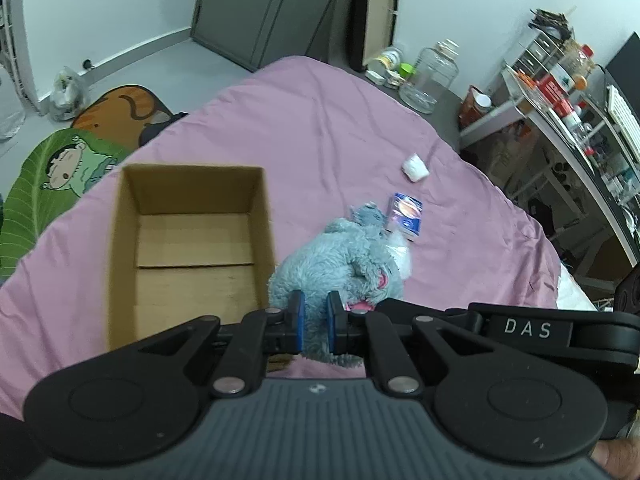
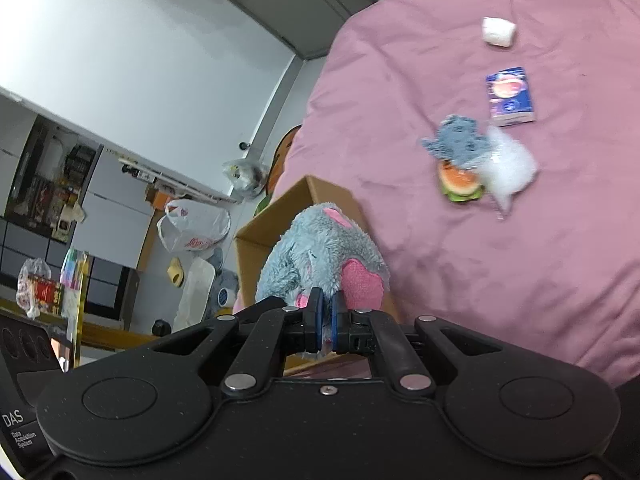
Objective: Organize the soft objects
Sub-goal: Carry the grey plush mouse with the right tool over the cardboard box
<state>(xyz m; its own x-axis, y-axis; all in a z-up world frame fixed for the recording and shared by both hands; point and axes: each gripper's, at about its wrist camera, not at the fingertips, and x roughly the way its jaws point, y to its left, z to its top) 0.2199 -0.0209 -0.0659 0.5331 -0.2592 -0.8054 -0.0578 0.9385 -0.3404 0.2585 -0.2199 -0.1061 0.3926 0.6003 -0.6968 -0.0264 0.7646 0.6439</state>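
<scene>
A grey plush toy with pink patches hung between our two tongs, just beside the right wall of an open cardboard box on a bed spread with a pink sheet. Our left tongs were clamped on a fold of the toy's grey fur, their blue pads pressed into the pile. Our right tongs were pinched nearly together on another tuft of the same toy, close to a pink patch; seen from that side, the plush toy sat in front of the cardboard box, covering part of its rim.

Beyond the toy, other items lay scattered on the sheet. A small grey fuzzy piece rested against a burger-shaped toy, with a wad of white stuffing in clear wrap touching both. Near them stood a small blue-and-purple carton, and farther up the bed a white rolled bundle lay apart from the rest. From the left camera we saw the carton and the white bundle behind the toy.

The box appeared to hold nothing but its own floor flaps. A leaf-shaped cartoon rug lay on the floor past the bed's left edge, and cluttered shelves stood along the right side of the room.
</scene>
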